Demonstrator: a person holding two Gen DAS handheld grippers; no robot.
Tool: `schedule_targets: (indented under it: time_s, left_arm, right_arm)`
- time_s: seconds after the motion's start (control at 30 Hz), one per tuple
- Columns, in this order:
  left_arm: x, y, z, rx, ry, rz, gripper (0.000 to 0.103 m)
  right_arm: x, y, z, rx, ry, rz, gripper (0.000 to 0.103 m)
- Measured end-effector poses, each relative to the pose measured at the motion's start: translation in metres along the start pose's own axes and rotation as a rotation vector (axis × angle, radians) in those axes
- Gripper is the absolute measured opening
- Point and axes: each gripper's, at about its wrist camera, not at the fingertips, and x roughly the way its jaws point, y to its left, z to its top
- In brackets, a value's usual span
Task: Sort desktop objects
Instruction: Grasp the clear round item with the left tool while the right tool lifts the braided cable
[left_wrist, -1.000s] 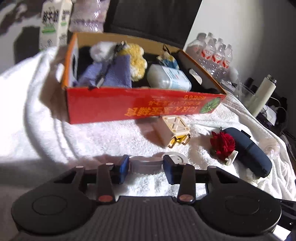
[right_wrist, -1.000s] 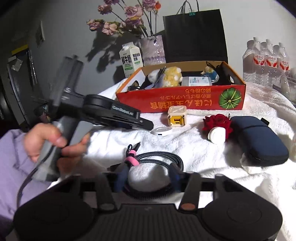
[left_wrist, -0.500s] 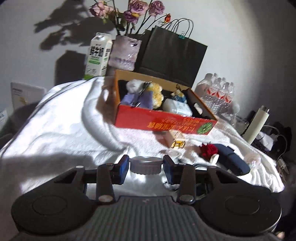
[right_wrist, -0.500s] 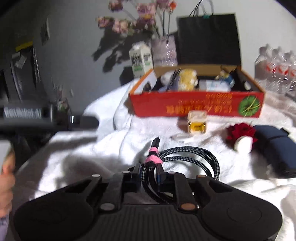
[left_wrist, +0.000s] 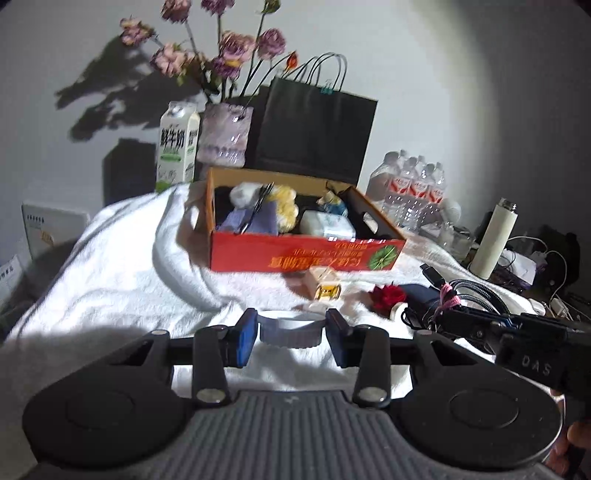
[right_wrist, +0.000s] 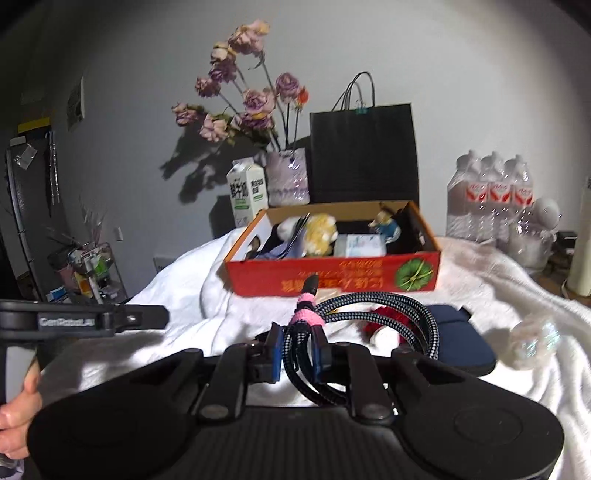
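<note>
My left gripper (left_wrist: 290, 332) is shut on a round pale disc (left_wrist: 291, 330), held above the white cloth. The coiled braided cable (right_wrist: 388, 314) with a pink tie hangs off the cloth, my right gripper (right_wrist: 298, 350) shut on its strands. That cable (left_wrist: 476, 291) and the right gripper (left_wrist: 476, 325) show at the right of the left wrist view. The left gripper's body (right_wrist: 85, 319) shows at the left of the right wrist view. The red cardboard box (left_wrist: 306, 251) (right_wrist: 332, 275) stands ahead, holding plush toys, a tissue pack and other items.
A small yellow cube (left_wrist: 325, 286), a red rose (left_wrist: 388, 295), a navy pouch (right_wrist: 458, 343) and a clear ball (right_wrist: 532, 343) lie on the cloth before the box. Behind it stand a milk carton (left_wrist: 177, 147), a flower vase, a black bag (right_wrist: 364, 151) and water bottles (right_wrist: 491, 199).
My right gripper closed on the cable and lifted it off the cloth. My left gripper drew back and up from the box with the disc still between its pads.
</note>
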Motion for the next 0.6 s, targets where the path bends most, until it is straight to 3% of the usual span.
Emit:
schedule_targets:
  time_s: [0.17,0.37,0.5,0.6]
  left_arm:
    - [0.018,-0.005,0.023,0.064,0.008,-0.026,0.04]
    - [0.074,-0.001,0.085,0.1,0.016,-0.022,0.041]
    - [0.142,0.009,0.121,0.091,0.087,-0.029,0.041]
    - [0.195,0.017,0.135,0.06,0.145,-0.018,0.041]
  right_arm:
    - [0.009,-0.016,0.019,-0.005,-0.01,-0.03,0.014]
    - [0.04,-0.037,0.068,-0.061,-0.045,-0.014,0.015]
    - [0.09,-0.063,0.118,-0.046,-0.041,-0.007,0.015]
    - [0.151,-0.079,0.148,-0.04,0.028,-0.011,0.015]
